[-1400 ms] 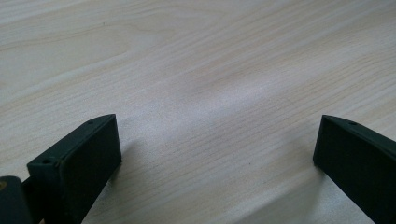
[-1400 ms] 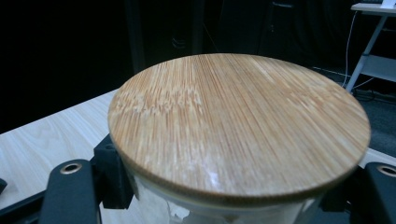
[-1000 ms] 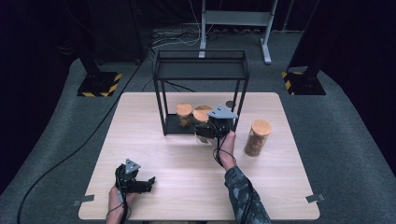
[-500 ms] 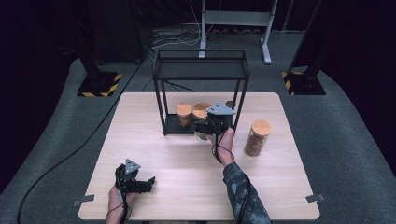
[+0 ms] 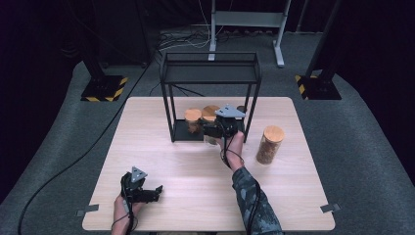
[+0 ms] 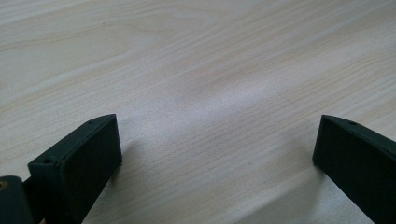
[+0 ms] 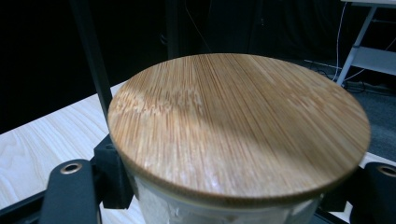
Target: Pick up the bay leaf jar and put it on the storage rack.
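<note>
A jar (image 7: 238,135) is clamped in the right claw (image 5: 215,131) at the rack (image 5: 210,73), seemingly for shelving; the left claw (image 5: 147,193) is rested apart on the desk (image 5: 186,171).

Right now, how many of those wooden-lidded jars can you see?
3. One jar stands alone on the table right of the black rack. One sits on the rack's bottom shelf. One beside it is between the right gripper's jaws. Others may be hidden.

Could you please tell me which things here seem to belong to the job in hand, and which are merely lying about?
Probably in the job:
- right gripper, shut on a jar
- black rack
- jar in the rack
- jar beside the rack

Lying about:
- left gripper, open over bare table
- floor cables
- striped stand bases
</note>
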### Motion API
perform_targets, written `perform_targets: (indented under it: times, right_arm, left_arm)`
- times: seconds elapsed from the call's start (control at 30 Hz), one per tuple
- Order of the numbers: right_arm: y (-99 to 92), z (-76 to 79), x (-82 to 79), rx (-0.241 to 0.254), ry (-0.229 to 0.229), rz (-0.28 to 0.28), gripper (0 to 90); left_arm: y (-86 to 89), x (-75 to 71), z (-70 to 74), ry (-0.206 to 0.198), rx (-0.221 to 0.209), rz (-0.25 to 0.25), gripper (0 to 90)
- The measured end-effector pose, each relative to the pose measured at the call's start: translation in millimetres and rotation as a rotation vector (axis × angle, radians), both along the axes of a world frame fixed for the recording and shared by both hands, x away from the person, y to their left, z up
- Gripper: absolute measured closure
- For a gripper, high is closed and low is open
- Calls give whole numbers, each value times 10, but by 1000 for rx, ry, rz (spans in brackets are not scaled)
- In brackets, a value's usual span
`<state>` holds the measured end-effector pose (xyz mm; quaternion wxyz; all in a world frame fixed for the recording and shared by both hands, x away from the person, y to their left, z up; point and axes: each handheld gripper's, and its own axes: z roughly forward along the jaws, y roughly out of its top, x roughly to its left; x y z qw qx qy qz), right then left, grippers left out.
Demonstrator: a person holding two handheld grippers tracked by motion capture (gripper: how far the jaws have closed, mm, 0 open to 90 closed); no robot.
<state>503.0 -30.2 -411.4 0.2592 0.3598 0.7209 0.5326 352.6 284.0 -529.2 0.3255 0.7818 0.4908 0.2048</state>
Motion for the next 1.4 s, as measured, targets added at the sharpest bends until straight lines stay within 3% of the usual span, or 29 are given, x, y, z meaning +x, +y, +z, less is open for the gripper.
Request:
perform_targets:
  times: [0.8, 1.4]
  right_arm:
    - [-32, -10, 251, -6, 15, -39, 246]
    - [54, 0, 425, -21, 26, -57, 246]
  left_arm:
    - [0, -2, 1, -2, 1, -4, 11]
    - [-3, -4, 0, -4, 0, -7, 12]
